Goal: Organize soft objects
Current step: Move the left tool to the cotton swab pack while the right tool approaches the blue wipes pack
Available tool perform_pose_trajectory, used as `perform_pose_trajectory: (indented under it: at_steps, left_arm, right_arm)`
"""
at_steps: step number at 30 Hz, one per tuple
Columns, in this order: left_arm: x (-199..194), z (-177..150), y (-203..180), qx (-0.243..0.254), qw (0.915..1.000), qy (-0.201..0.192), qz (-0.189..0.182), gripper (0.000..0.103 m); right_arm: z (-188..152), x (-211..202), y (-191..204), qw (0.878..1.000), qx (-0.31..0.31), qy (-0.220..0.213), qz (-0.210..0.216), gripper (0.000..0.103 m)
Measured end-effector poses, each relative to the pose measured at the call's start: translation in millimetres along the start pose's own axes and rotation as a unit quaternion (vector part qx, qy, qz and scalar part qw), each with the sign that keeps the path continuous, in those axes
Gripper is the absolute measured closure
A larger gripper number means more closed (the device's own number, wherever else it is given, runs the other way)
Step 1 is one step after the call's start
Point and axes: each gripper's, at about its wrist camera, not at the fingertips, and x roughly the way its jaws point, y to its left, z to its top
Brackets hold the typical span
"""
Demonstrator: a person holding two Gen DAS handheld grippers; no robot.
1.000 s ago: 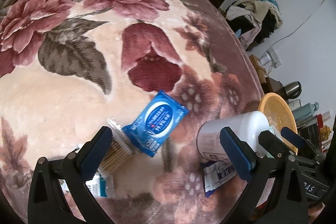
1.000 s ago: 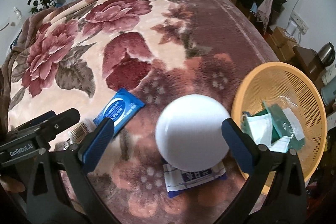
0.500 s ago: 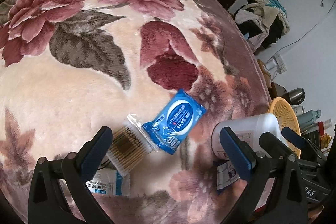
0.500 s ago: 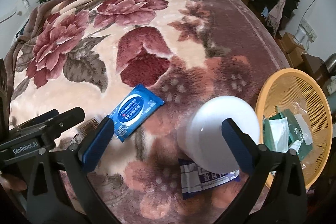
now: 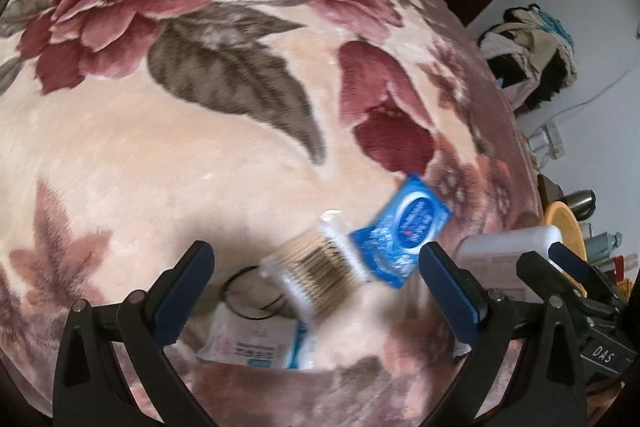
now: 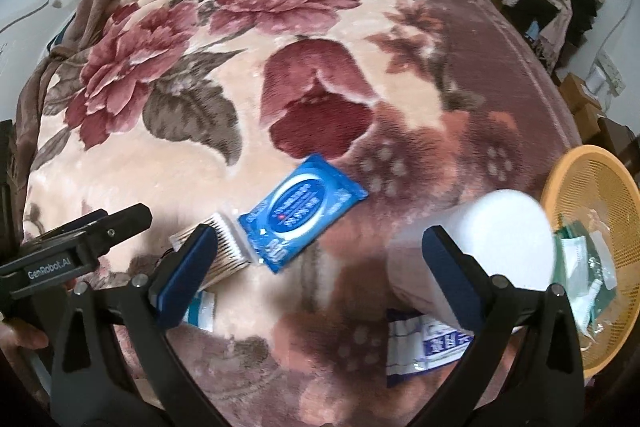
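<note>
Wipes packet (image 6: 300,213) has slid toward 3 o'clock in my left view; cotton swabs (image 5: 320,275) now sit between my released left gripper (image 5: 316,291). Right gripper (image 6: 320,275) spread, bottle (image 6: 480,251) shifted toward the basket (image 6: 624,203).

"GenRobot.AI" showing in white on the left gripper (image 6: 80,259) body, "DAS" showing on the right gripper (image 5: 604,355) body, wipes pack (image 6: 300,213) print blurring beyond reading

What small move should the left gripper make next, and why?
Probably lower the left gripper onto the cotton swab pack: its jaws stand wide open with the pack between them on the blanket, not yet gripped.
</note>
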Motion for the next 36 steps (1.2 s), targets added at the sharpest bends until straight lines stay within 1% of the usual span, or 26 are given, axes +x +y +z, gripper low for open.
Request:
perform_pose_trajectory:
  at_steps: [7, 14, 17, 20, 23, 26, 27, 30, 33, 34, 36]
  left_arm:
    - [12, -10, 33, -0.024, 0.9995, 0.015, 0.013, 0.001]
    - [28, -27, 55, -0.035, 0.9984, 0.039, 0.023, 0.001]
    - [34, -35, 66, -0.046, 0.9975, 0.047, 0.023, 0.001]
    - [39, -41, 74, -0.051, 0.9969, 0.054, 0.028, 0.001]
    - [42, -46, 80, -0.054, 0.9965, 0.057, 0.030, 0.001]
    - [44, -48, 84, -0.052, 0.9966, 0.057, 0.030, 0.001]
    - [44, -48, 84, -0.050, 0.9968, 0.055, 0.030, 0.001]
    - [43, -46, 84, -0.032, 0.9976, 0.050, 0.036, 0.001]
    - [42, -44, 76, 0.006, 0.9983, 0.041, 0.041, 0.001]
    - [40, -44, 71, 0.025, 0.9982, 0.035, 0.041, 0.001]
    - [38, -42, 64, 0.052, 0.9974, 0.028, 0.041, 0.001]
  right_arm:
    - [-5, 23, 24, 0.999, -0.017, 0.021, 0.017, 0.000]
    - [-22, 50, 40, 0.998, -0.026, 0.056, 0.032, 0.000]
    - [-30, 61, 45, 0.996, -0.030, 0.073, 0.040, 0.000]
    - [-33, 70, 45, 0.995, -0.020, 0.083, 0.048, 0.000]
    - [-30, 80, 40, 0.995, 0.011, 0.086, 0.049, 0.000]
    - [-24, 92, 36, 0.995, 0.043, 0.086, 0.035, 0.000]
    - [-20, 97, 33, 0.994, 0.056, 0.085, 0.023, 0.000]
    - [-9, 112, 26, 0.992, 0.098, 0.085, 0.006, 0.000]
    - [2, 126, 20, 0.988, 0.125, 0.084, -0.024, 0.000]
    - [4, 130, 18, 0.987, 0.132, 0.086, -0.033, 0.000]
    - [7, 141, 12, 0.983, 0.152, 0.097, -0.045, 0.000]
